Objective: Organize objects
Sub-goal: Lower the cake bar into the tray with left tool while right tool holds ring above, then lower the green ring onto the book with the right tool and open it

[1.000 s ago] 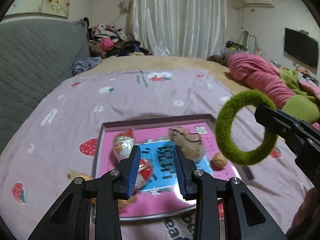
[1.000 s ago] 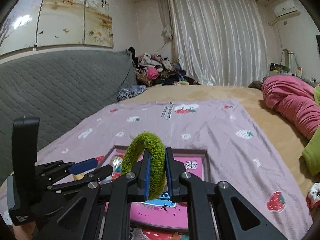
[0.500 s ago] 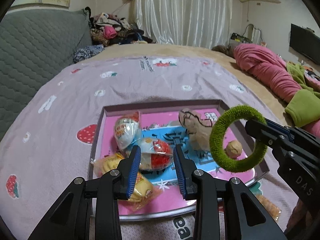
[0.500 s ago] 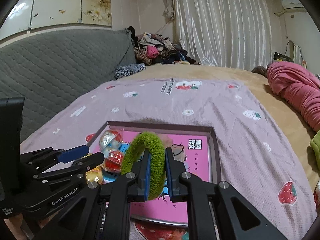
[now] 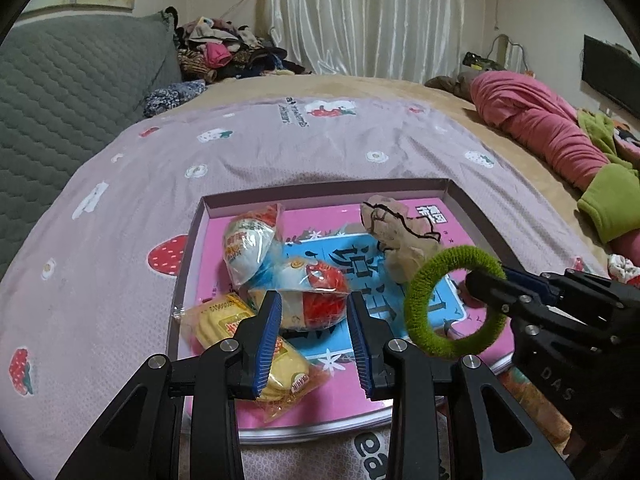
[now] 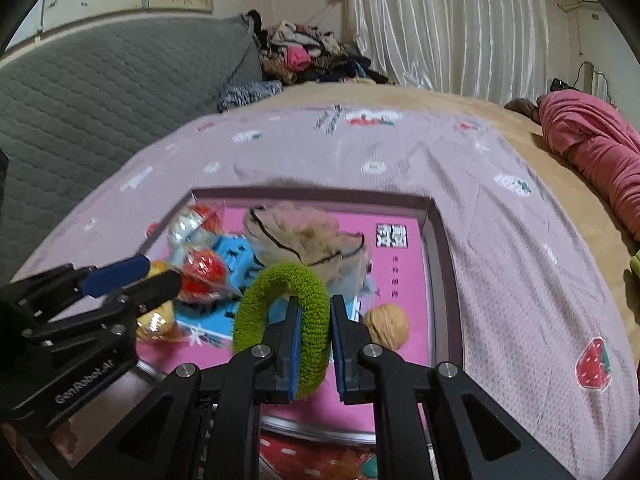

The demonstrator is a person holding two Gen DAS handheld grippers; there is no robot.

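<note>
We held the green ring [image 6: 282, 322] pinched between the pads of our right gripper [image 6: 313, 344], above the near right part of the tray [image 5: 472, 210]. Our left gripper [image 5: 314, 340] carried nothing, its jaws at their narrowest with a gap between them, over the red-and-white snack [image 5: 316, 300].

We judged the ring could snag: soft and standing on edge, it might cling to a pad on release or roll onto the quilt [image 5: 120, 240]. The beige scrunchie [image 6: 304, 240] lay just beyond it and the walnut [image 6: 387, 322] just right, so it could knock either. The left gripper sat close on the left, crowding that side. Snack packs filled the tray's left half; only the near right stayed bare.
</note>
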